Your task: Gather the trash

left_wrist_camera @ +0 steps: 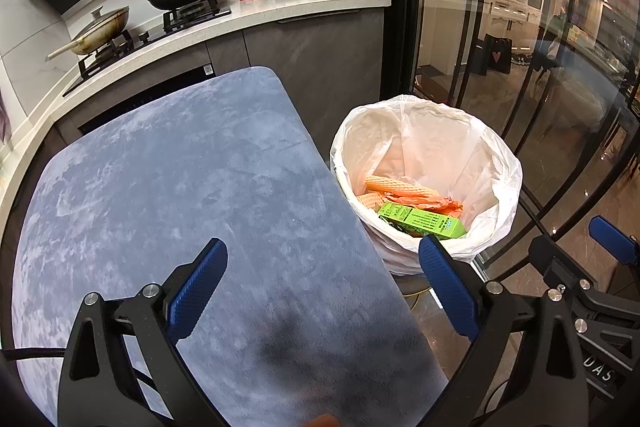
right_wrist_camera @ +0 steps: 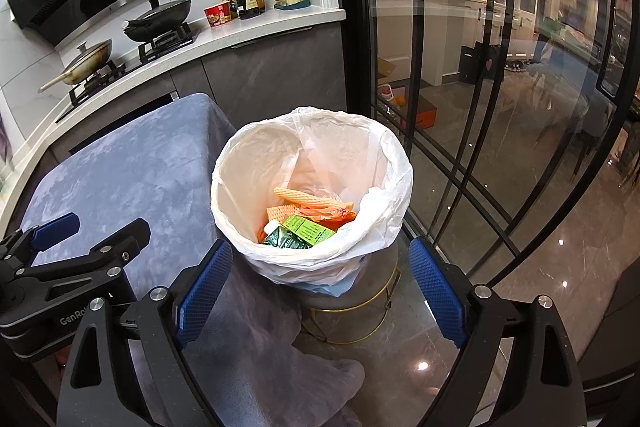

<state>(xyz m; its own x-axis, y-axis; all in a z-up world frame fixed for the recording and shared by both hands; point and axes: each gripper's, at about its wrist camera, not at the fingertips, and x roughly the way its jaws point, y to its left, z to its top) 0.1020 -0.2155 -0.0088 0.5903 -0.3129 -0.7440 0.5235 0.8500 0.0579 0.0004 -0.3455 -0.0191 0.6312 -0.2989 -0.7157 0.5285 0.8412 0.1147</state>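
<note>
Beside the blue-grey cloth-covered table (left_wrist_camera: 192,187), a trash bin (right_wrist_camera: 348,291) lined with a white plastic bag (right_wrist_camera: 384,163) is seen standing on the glossy floor (right_wrist_camera: 540,279), close to the glass sliding door (right_wrist_camera: 460,87). Inside the bag, a green carton (right_wrist_camera: 310,230), orange foam netting (right_wrist_camera: 308,201) and crumpled orange wrapping (left_wrist_camera: 430,203) are piled together. The left gripper (left_wrist_camera: 322,291) is held above the table's right edge with its 2 blue-padded jaws spread wide and nothing between them. The right gripper (right_wrist_camera: 320,289) is held just in front of the bin, likewise spread wide and empty. On the counter (left_wrist_camera: 280,11) behind, 2 lidded pans, bottles and a red cup are visible.
</note>
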